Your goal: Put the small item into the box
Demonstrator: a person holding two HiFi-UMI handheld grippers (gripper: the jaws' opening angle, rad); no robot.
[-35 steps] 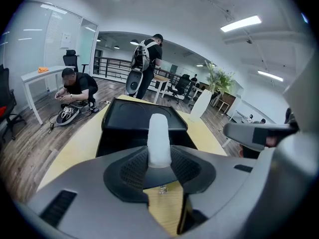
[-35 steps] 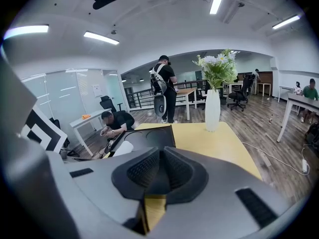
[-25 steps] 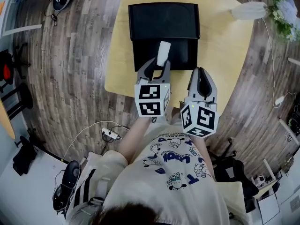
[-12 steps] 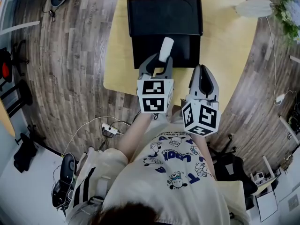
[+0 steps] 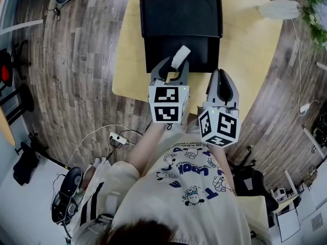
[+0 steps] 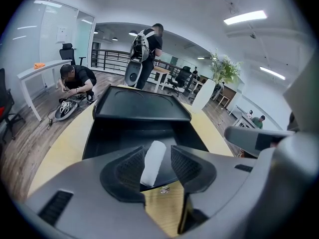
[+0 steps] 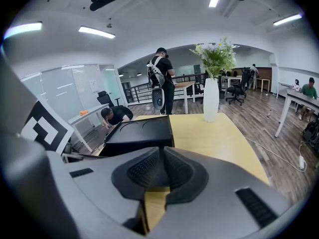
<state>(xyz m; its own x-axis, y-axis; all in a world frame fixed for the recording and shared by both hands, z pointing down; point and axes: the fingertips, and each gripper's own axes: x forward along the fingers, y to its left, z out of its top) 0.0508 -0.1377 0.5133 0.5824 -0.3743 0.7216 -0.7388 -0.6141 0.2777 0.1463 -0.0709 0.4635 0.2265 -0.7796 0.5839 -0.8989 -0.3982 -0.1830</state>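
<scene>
Head view, container: the black box sits on the yellow table. Its lid is folded back on the far side and the compartment faces up.
Head view, item: the white cylinder stands tilted between the jaws of the left tongs, above the near part of the open compartment.
Head view, edges: the right tongs hover just beside the box's near right corner. The table's near edge runs under both tongs, and bare tabletop lies left and right of the box.
Head view, room: a wood-plank floor surrounds the table, and a white vase stands at its far right.
Left gripper view, tongs: the jaws are wide and opening. The cylinder is between them, leaning toward the left pad with a gap to the right pad.
Left gripper view, container: the dark compartment lies directly beyond the jaws.
Left gripper view, room: one person crouches at the left and another stands past the table.
Right gripper view, tongs: the jaws are pressed together.
Right gripper view, surface: the box is ahead on the left, and open tabletop runs right to the vase.
</scene>
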